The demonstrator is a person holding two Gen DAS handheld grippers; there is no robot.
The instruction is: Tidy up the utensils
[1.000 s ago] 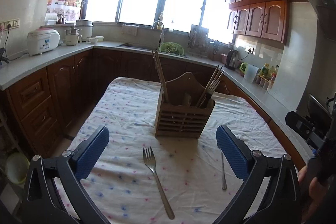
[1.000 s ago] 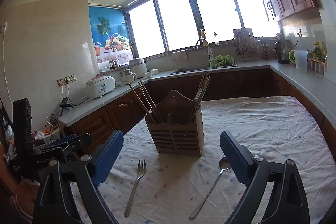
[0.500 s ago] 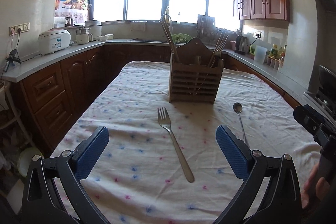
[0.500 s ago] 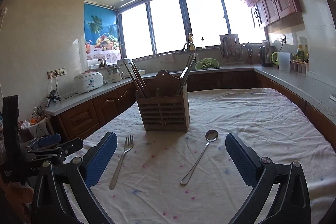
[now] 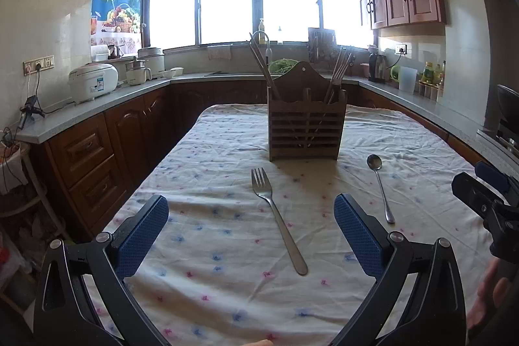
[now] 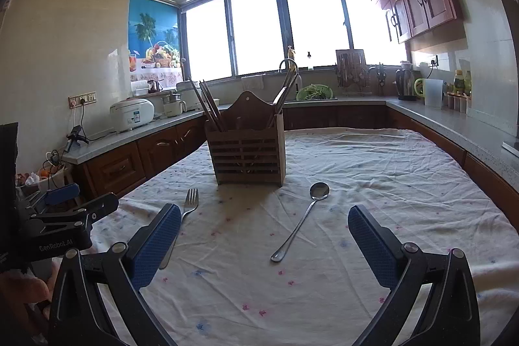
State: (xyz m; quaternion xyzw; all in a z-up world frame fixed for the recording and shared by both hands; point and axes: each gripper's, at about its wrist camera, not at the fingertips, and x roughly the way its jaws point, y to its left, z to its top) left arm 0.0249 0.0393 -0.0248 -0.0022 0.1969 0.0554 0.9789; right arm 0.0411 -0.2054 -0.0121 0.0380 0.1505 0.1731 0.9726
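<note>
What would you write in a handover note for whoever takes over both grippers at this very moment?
Left gripper: open, empty, above the fork.
Right gripper: open, empty, above the spoon.
Both utensils lie flat on the tablecloth in front of the wooden holder, which already has chopsticks standing in it.
Done: nothing gripped yet.
Left: pick up fork and spoon, stand them in the holder.

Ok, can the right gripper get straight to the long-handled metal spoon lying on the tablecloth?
Probably yes. The right gripper is open, and the long-handled metal spoon lies flat on the flowered tablecloth just ahead, between its fingers. The slatted wooden utensil holder stands farther back, and the metal fork lies well apart.
</note>
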